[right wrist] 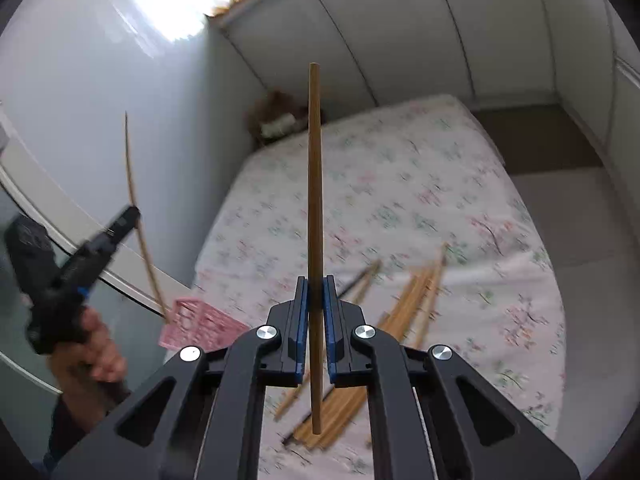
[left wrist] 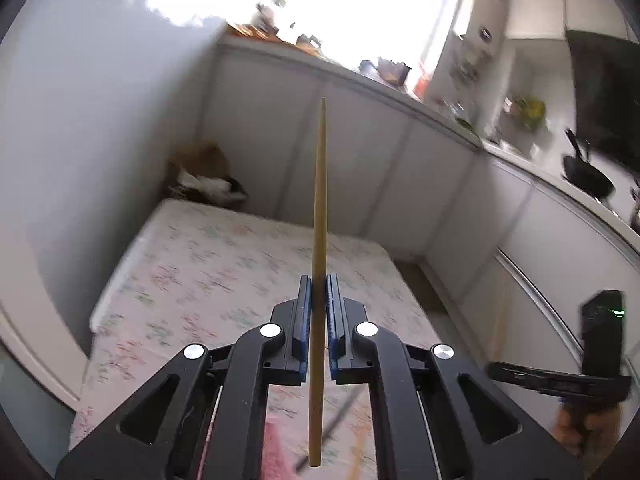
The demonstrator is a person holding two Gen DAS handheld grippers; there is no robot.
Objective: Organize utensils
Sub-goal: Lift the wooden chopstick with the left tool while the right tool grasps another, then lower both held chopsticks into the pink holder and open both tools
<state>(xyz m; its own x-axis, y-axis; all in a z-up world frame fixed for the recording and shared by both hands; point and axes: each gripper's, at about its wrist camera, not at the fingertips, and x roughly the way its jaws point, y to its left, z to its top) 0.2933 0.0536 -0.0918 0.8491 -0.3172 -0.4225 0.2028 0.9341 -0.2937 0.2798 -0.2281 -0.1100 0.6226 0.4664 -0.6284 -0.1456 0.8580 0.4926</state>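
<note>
Both grippers are raised above the table with the floral cloth (right wrist: 460, 184), each clamped on a single wooden chopstick. The left gripper (left wrist: 319, 284) pinches its chopstick (left wrist: 319, 240) between the blue pads, the thin tip pointing away and up. The right gripper (right wrist: 316, 286) grips its own chopstick (right wrist: 315, 200) the same way, blunt end far. On the cloth below lies a loose heap of chopsticks (right wrist: 404, 308), and to its left a pink basket (right wrist: 200, 326).
</note>
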